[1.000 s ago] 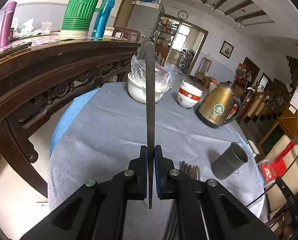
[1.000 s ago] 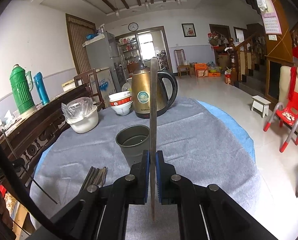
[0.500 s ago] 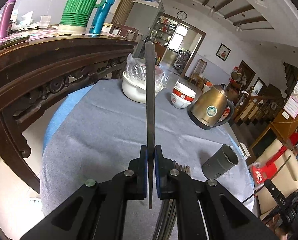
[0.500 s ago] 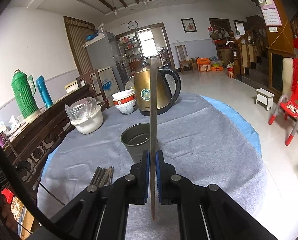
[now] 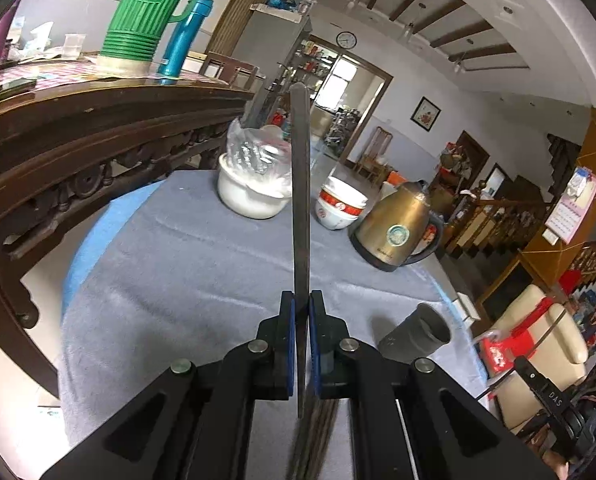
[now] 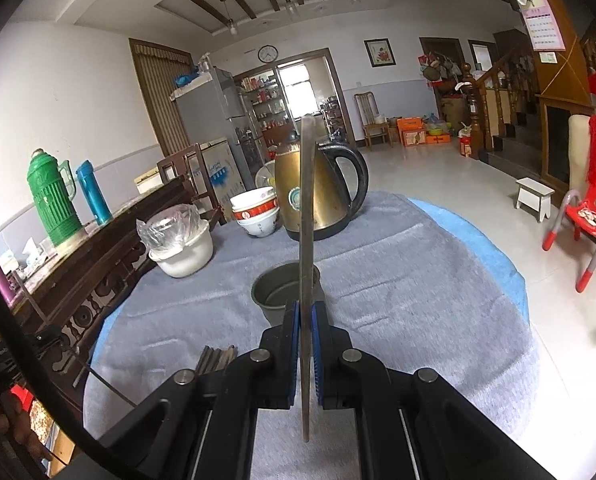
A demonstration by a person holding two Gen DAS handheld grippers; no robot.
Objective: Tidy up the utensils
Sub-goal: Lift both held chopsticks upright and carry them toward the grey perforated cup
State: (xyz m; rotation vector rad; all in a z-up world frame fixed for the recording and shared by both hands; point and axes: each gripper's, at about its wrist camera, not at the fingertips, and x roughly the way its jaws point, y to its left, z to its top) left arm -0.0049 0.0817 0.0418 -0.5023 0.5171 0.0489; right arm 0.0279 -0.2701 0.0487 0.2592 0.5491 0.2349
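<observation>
Chopsticks (image 6: 217, 358) lie bundled on the grey surface (image 6: 398, 300) beside the holder cup (image 6: 283, 290); both grippers' fingers (image 5: 286, 344) seem clenched on flat strips, so pickup comes next.

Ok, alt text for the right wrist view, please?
The right gripper is shut on a thin flat strip standing upright before a grey cup on a grey-clothed table. Chopsticks lie left; a brass kettle stands behind.

Both wrist views look forward and downward, close over the table (image 5: 185, 264). The left faces rightward. Both share the kettle (image 5: 398, 232) and grey cup (image 6: 285, 292).
</observation>
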